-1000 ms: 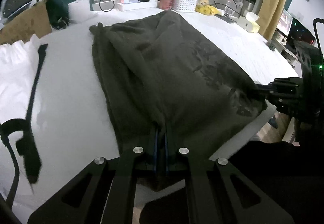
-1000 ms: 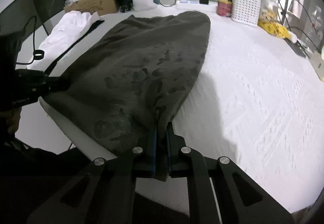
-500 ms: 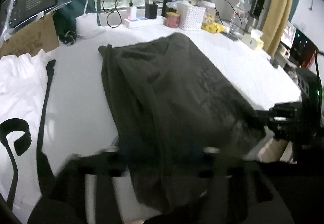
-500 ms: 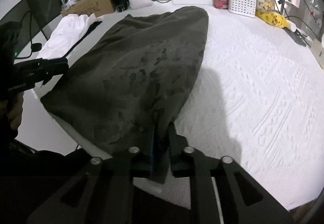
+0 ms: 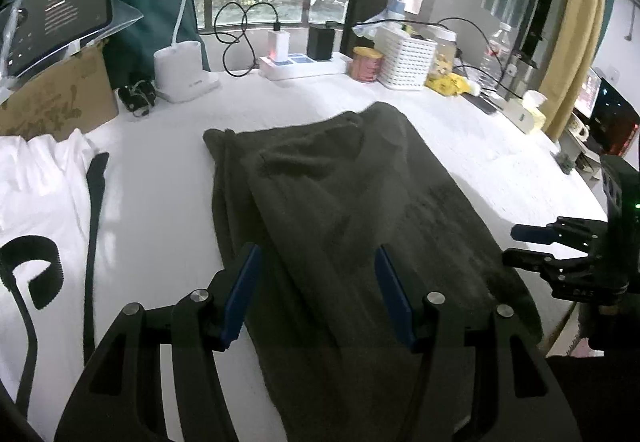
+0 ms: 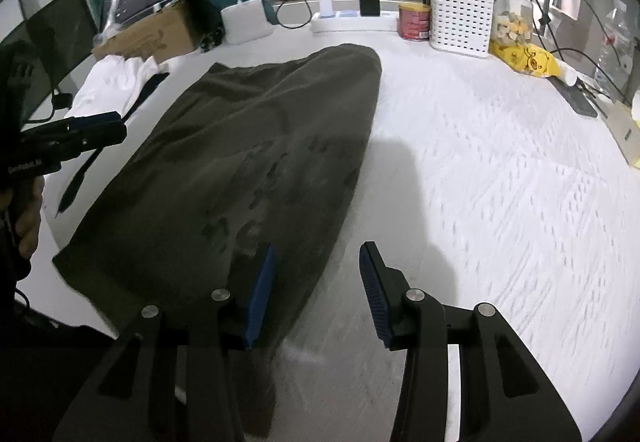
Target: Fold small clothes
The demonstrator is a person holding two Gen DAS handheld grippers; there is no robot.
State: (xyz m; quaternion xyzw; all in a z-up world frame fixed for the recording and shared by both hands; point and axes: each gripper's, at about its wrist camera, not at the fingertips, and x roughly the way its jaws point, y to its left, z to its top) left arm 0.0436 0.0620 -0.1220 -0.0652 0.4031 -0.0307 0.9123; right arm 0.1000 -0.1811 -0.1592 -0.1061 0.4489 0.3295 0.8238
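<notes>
The dark green garment (image 5: pixel 344 226) lies flat lengthwise on the white table (image 6: pixel 500 170), its near hem overhanging the edge, with the left gripper (image 5: pixel 316 290) and right gripper (image 6: pixel 316 282) both spread wide and empty above that hem, probably free to regrip.

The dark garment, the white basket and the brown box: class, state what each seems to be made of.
Dark garment: soft matte knit, probably cotton; it drapes and creases.
White basket: likely moulded plastic, with a regular perforated grid.
Brown box: corrugated cardboard, judging by its dull brown face and raw edge.
</notes>
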